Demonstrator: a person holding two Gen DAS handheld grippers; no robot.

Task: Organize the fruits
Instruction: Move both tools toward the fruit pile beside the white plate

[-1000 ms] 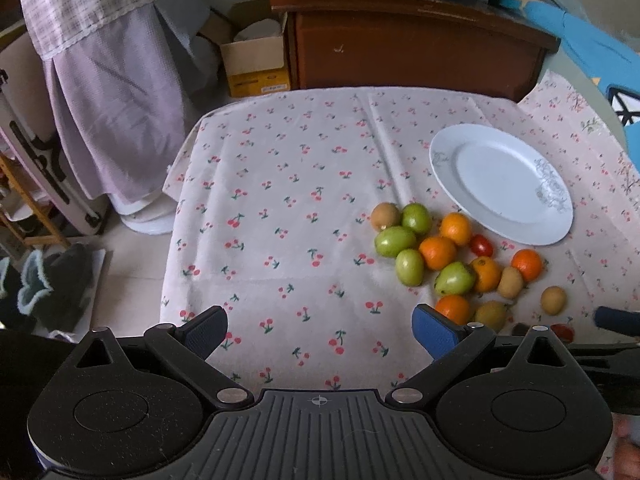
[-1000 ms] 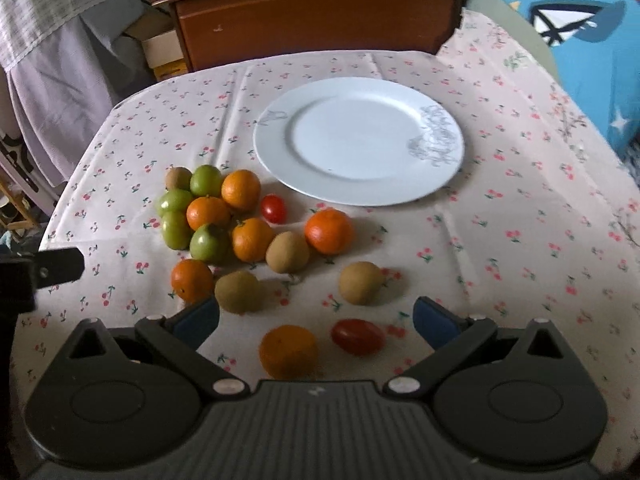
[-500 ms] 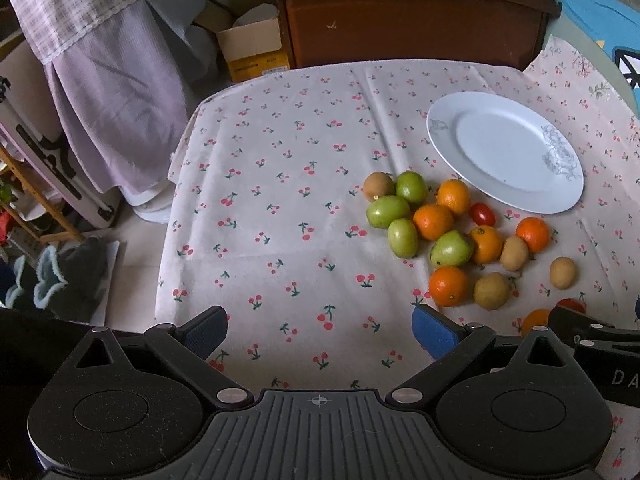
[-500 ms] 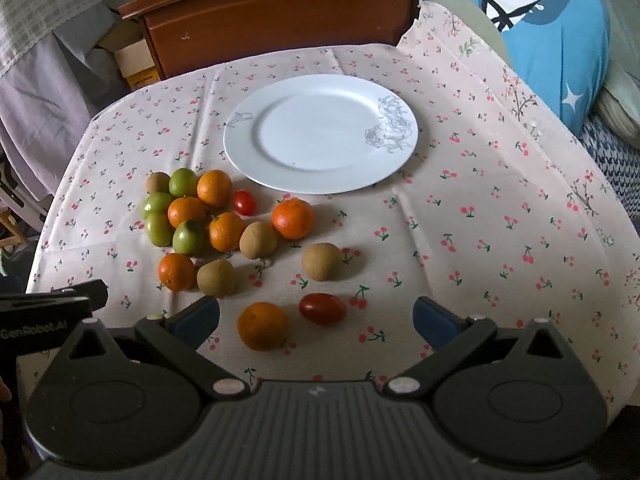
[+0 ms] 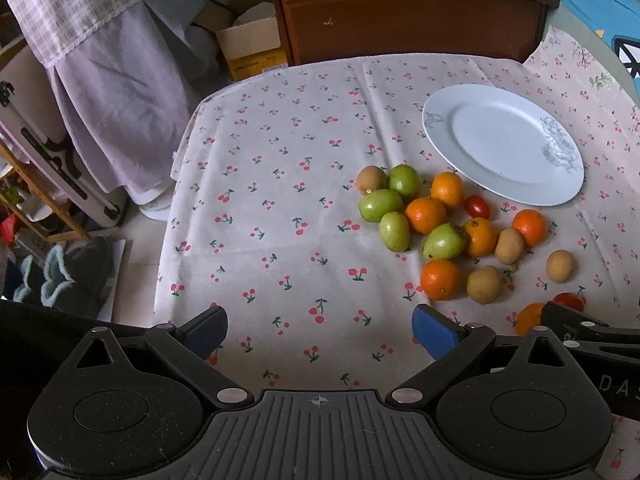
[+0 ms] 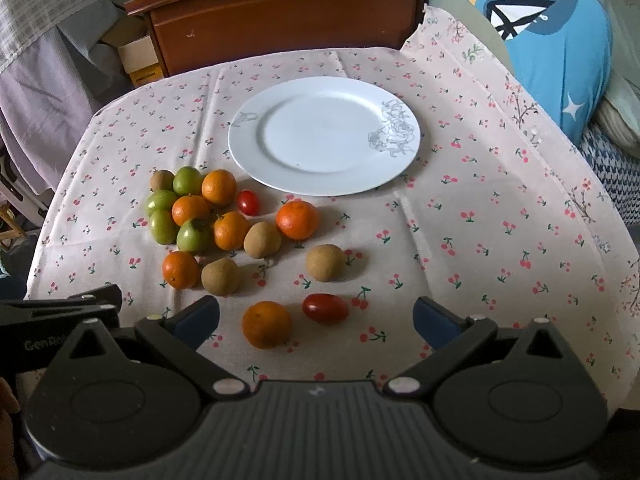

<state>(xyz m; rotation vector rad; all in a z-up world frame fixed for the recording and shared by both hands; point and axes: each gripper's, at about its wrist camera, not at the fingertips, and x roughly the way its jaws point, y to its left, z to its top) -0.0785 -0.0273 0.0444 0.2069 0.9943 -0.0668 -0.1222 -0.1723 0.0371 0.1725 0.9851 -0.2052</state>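
Note:
A heap of fruit lies on the cherry-print tablecloth: several oranges, green fruits, brown kiwis and two red tomatoes. It also shows in the left wrist view. An empty white plate sits behind it, and in the left wrist view at the right. My right gripper is open and empty, low over an orange and a red tomato. My left gripper is open and empty above bare cloth, left of the heap.
A brown wooden cabinet stands behind the table. A blue cushion lies at the right. Draped lilac cloth, a cardboard box and floor clutter are off the table's left edge.
Both grippers have drawn back and risen a little, so fruit and plate look farther away. The right view has swung left. Both stay open and empty; no fruit has moved.

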